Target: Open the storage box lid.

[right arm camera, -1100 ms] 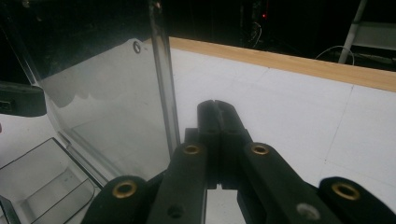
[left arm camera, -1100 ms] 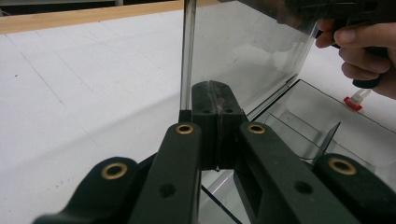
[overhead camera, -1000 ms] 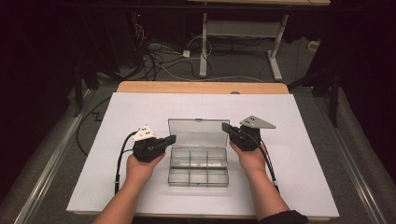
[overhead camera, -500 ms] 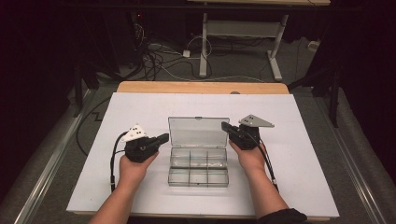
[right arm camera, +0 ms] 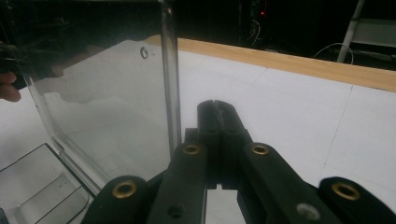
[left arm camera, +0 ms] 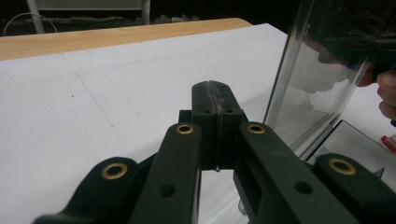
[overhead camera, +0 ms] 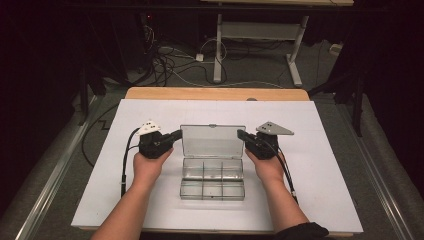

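A clear plastic compartment box (overhead camera: 212, 179) lies in the middle of the white table cover, its lid (overhead camera: 213, 141) standing open and upright. My left gripper (overhead camera: 177, 134) is shut and empty, its tip just beside the lid's left edge. My right gripper (overhead camera: 241, 134) is shut too, its tip by the lid's right edge. In the left gripper view the closed jaws (left arm camera: 216, 95) point past the lid (left arm camera: 322, 74) on their right. Seen from the right gripper view, the closed jaws (right arm camera: 216, 109) sit just right of the lid's edge (right arm camera: 170, 70). The compartments look empty.
The white cover (overhead camera: 325, 165) lies on a wooden table whose far edge (overhead camera: 215, 93) shows bare. Cables trail from both grippers toward the front. Beyond the table stand desk legs (overhead camera: 218, 45) and loose floor cables (overhead camera: 165, 60). Metal rails flank both sides.
My left hand and gripper have drawn slightly left and back from the box side. The right gripper has stayed by the lid's right edge.
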Available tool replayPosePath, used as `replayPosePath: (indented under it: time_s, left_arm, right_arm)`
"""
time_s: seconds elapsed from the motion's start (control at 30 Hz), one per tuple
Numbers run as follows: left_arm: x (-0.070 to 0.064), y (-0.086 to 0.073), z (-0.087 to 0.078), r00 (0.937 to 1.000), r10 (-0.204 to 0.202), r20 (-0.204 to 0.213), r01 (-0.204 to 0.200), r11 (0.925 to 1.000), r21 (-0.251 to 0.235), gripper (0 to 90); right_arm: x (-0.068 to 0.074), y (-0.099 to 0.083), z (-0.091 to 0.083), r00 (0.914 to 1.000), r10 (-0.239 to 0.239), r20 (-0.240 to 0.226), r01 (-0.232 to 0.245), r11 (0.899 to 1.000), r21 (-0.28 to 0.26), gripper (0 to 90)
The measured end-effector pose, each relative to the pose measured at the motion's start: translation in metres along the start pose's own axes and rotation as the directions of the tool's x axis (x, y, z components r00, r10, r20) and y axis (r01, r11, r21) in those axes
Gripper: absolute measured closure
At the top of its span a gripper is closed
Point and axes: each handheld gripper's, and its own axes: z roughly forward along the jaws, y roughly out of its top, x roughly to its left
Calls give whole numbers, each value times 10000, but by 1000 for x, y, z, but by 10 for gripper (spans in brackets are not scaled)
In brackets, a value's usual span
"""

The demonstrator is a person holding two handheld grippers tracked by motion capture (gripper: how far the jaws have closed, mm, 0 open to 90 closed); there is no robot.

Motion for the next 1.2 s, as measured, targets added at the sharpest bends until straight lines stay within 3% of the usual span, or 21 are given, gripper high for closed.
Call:
replayPosePath:
  time_s: [0.37,0.7,1.0,1.03,1.07,1.2]
  left_arm:
    - [2,-2,16,9999,-102,24,101,9995,299,875]
    - [11,-8,29,9990,-448,-47,450,9970,627,875]
    - [18,-16,42,9969,-772,-150,785,9894,1218,874]
    - [16,-17,44,9942,-1062,-189,1077,9879,1115,875]
    - [19,-17,44,9966,-796,-219,819,9875,1348,875]
    - [19,-18,45,9958,-849,-340,890,9846,1506,874]
  right_arm:
    - [-6,2,5,9999,59,157,-62,9998,205,900]
    - [-14,-3,16,9990,274,344,-298,9972,692,900]
    - [-21,-10,28,9985,291,473,-354,9897,1386,900]
    - [-22,-11,29,9984,292,481,-358,9888,1446,900]
    - [-22,-11,30,9982,302,516,-377,9879,1502,900]
    - [-23,-13,34,9976,354,599,-451,9845,1694,900]
